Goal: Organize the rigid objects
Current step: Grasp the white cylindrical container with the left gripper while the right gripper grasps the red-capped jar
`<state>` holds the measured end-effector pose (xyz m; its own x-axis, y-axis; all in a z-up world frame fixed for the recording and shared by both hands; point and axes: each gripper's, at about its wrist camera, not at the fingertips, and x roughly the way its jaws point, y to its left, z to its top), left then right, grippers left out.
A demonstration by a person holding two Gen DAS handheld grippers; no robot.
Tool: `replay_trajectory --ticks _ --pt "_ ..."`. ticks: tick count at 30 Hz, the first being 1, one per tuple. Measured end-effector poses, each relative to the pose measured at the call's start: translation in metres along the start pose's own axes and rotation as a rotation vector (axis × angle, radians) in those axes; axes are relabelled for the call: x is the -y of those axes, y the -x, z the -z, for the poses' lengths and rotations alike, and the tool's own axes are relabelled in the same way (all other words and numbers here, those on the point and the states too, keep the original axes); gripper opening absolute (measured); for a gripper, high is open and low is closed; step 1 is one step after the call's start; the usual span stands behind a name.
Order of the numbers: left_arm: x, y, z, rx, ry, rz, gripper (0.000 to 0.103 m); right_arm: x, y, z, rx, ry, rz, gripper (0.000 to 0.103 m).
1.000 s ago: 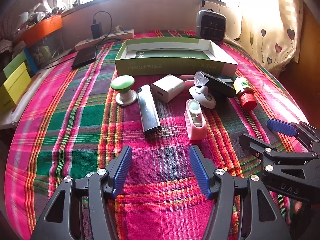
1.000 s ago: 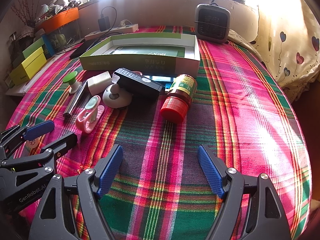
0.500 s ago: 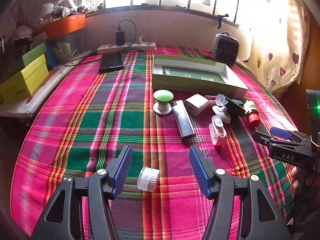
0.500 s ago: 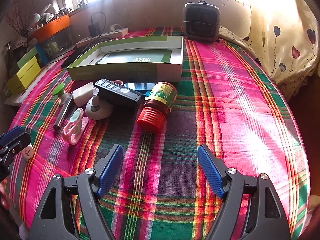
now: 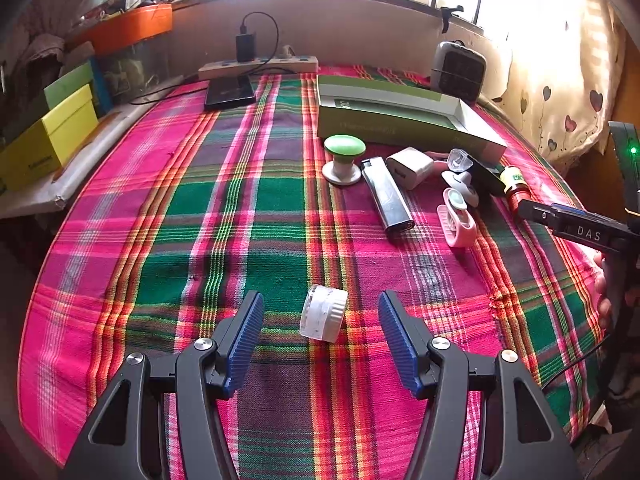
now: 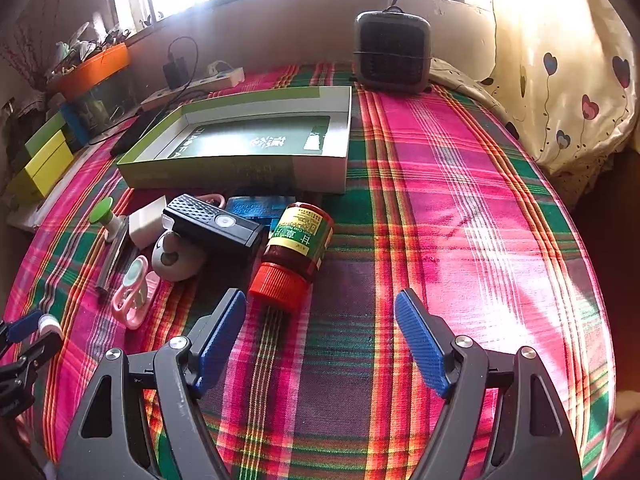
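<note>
A left gripper hovers low over a plaid-covered bench, its jaws spread wide on either side of a small white jar lying on its side, touching neither blue pad. The right gripper, jaws likewise wide and empty, faces a red-capped bottle lying on its side, its cap just beside the left pad. Behind the bottle cluster a black box, a pink clip, a white charger and a green-topped knob, all in front of an open green tray
</note>
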<state>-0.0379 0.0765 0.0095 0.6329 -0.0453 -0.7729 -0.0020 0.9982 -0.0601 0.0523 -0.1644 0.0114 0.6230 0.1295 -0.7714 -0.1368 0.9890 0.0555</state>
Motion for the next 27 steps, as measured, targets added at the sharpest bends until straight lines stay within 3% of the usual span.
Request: replay_trajectory --ticks 16,20,24,27 --pt "-0.005 -0.006 -0.002 -0.018 0.030 0.012 0.055 -0.001 -0.009 -0.014 -0.006 -0.039 -0.043 0.077" --pt "-0.009 -0.006 -0.002 -0.016 0.042 0.005 0.043 -0.001 -0.014 -0.020 -0.004 -0.043 -0.024 0.077" --pt "-0.013 -0.007 -0.003 -0.013 0.049 0.011 0.042 0.000 -0.019 -0.023 -0.007 -0.050 -0.022 0.077" --pt "-0.013 -0.007 -0.003 -0.011 0.048 0.017 0.037 0.001 -0.021 -0.023 -0.010 -0.053 -0.038 0.070"
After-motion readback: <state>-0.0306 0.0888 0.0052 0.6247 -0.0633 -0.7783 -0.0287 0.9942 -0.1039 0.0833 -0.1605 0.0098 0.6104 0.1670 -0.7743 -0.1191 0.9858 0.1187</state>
